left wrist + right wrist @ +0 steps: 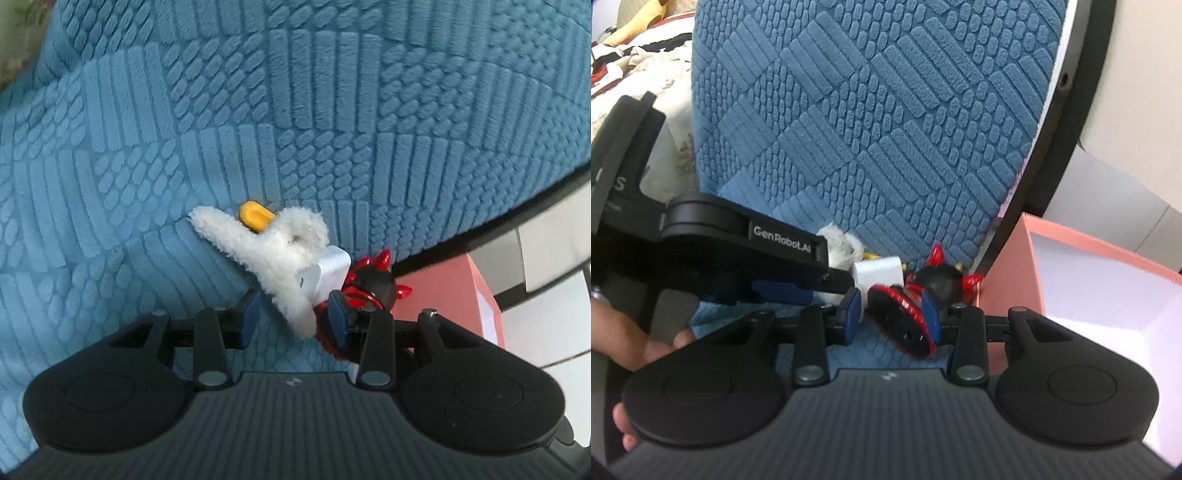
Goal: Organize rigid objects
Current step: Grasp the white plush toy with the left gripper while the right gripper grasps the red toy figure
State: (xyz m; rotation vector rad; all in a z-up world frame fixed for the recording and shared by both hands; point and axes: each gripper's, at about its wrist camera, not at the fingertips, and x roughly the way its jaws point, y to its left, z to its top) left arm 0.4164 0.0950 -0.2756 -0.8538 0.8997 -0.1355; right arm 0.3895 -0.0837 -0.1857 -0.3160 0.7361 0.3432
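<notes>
A black toy with red spikes [376, 280] lies on the blue textured cushion [295, 110], next to a white charger block [325, 273], a white fluffy piece [258, 243] and a yellow clip [255, 218]. My left gripper [294, 319] is open, and only the tail of the fluffy piece runs loosely between its fingers. In the right wrist view my right gripper [891, 317] is shut on the toy's round black, red-rimmed base [897, 321]. The charger block [877, 275] sits just behind it. The left tool's black housing [746, 240] reaches in from the left.
A pink box [1100, 236] with a pale inside stands open at the right, just past the cushion's black rim [1067, 147]; its pink wall [476, 291] also shows in the left wrist view. A person's hand [653, 350] holds the left tool. Floral bedding [665, 92] lies far left.
</notes>
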